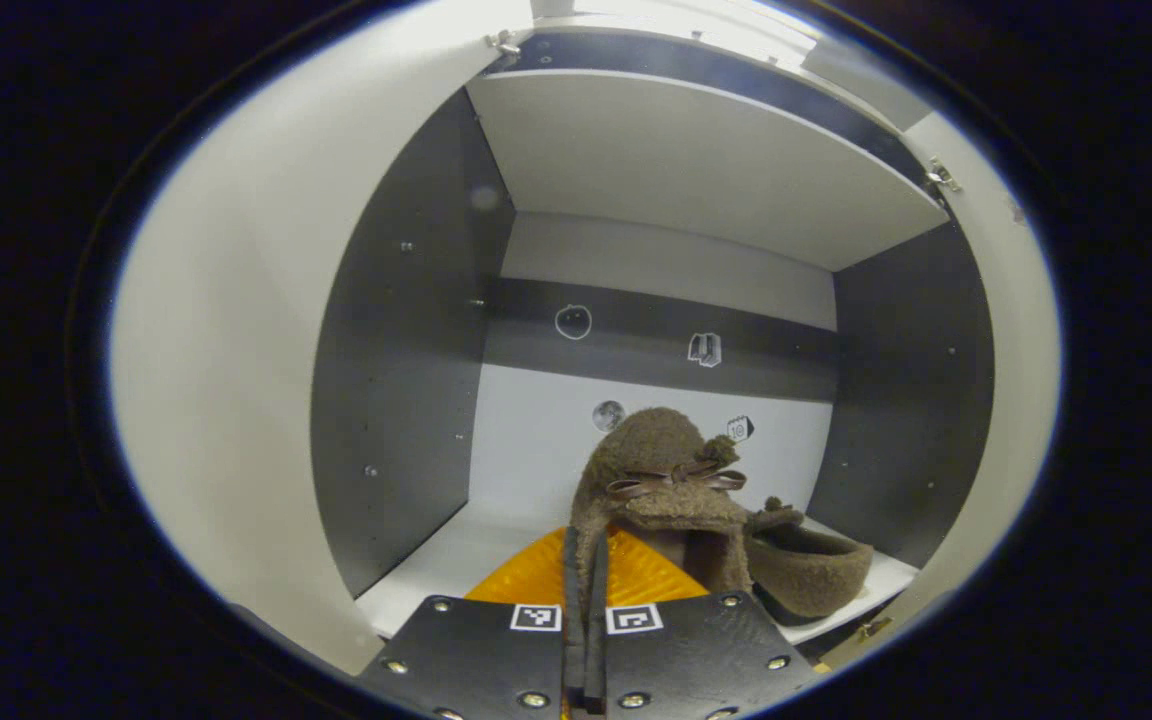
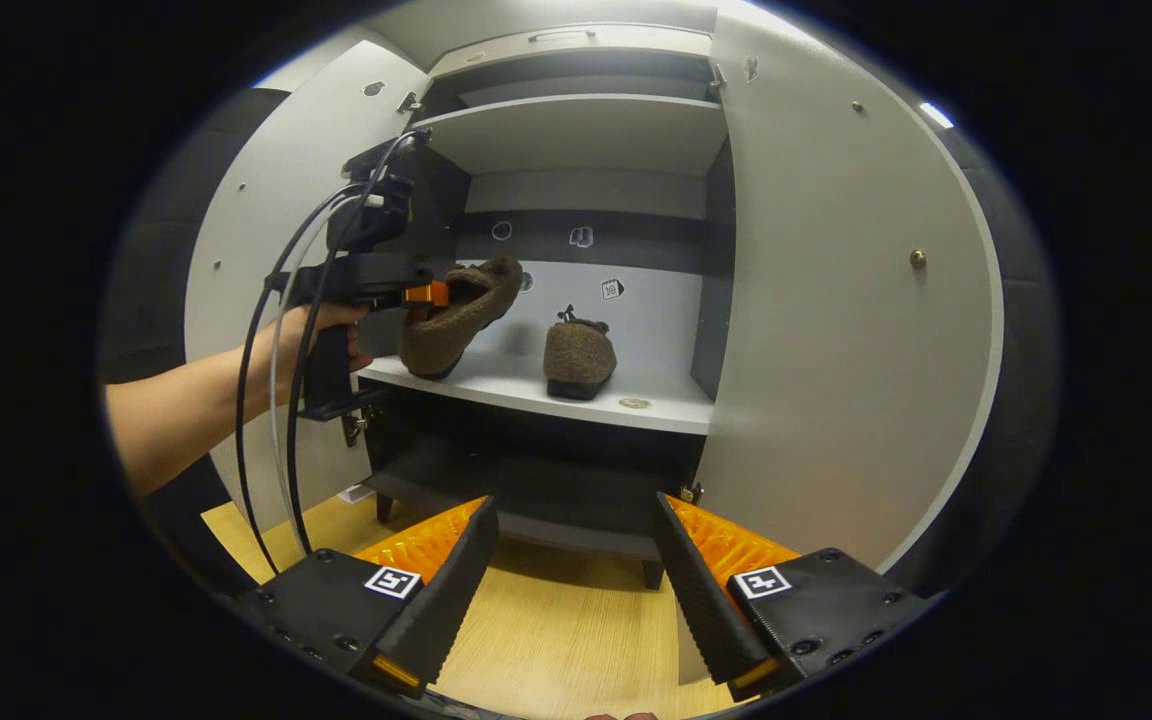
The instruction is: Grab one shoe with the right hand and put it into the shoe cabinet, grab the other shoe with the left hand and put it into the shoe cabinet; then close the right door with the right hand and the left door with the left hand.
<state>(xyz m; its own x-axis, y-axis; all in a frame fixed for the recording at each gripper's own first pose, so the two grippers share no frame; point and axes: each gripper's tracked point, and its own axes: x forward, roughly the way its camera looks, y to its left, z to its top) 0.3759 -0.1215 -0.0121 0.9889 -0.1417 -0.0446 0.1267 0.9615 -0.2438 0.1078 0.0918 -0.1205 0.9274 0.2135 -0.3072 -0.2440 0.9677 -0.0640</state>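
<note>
In the left gripper view my left gripper (image 1: 586,610) is shut on the rim of a brown fuzzy shoe (image 1: 671,470) with a small bow, held just inside the white shoe cabinet. The other brown shoe (image 1: 808,573) rests on the shelf (image 1: 456,560) to its right. In the right gripper view the left gripper (image 2: 406,293), held by a hand (image 2: 336,325), carries its shoe (image 2: 456,320) tilted, toe down, at the shelf's left end. The second shoe (image 2: 579,355) stands mid-shelf. My right gripper (image 2: 576,590) hangs open and empty, back from the cabinet over the floor.
Both cabinet doors stand open: the left door (image 2: 256,230) behind the hand, the right door (image 2: 836,300) close to my right gripper. An upper shelf (image 2: 576,125) and a dark lower compartment (image 2: 536,470) frame the middle shelf (image 2: 656,405). Wooden floor (image 2: 556,620) lies below.
</note>
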